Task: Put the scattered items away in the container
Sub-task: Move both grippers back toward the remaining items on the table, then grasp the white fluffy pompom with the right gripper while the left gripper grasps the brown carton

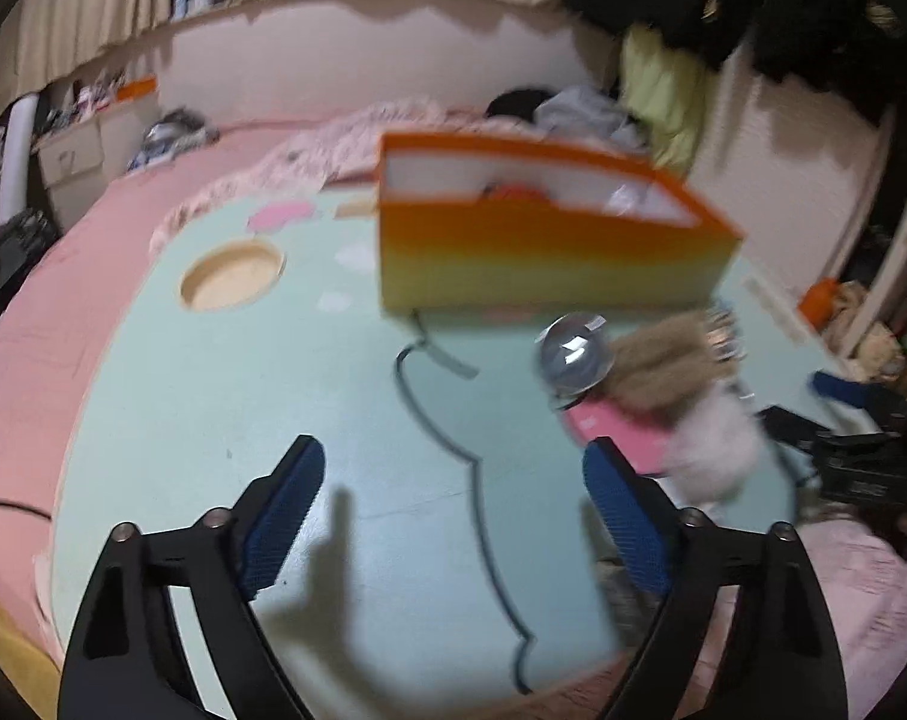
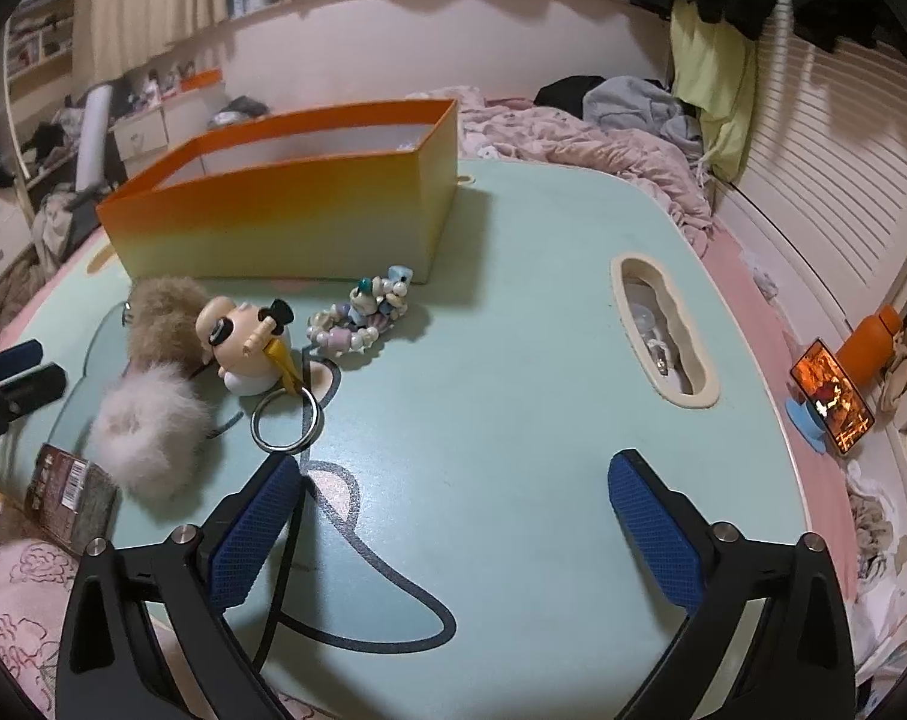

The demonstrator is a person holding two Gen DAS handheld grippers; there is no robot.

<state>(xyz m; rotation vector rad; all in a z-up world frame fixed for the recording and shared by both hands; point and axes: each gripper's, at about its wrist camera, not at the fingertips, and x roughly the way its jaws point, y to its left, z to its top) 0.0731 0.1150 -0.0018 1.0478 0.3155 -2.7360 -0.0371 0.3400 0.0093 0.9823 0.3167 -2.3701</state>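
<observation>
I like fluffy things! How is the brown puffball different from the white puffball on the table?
The brown puffball is tan, while the white puffball is pale cream. The brown puffball lies nearer the orange box; the white puffball lies nearer the claws, beside a dark snack packet. The white puffball looks bigger here, though it is closer to the camera. Both are fuzzy, lie touching each other, and are not yet in the box.
</observation>
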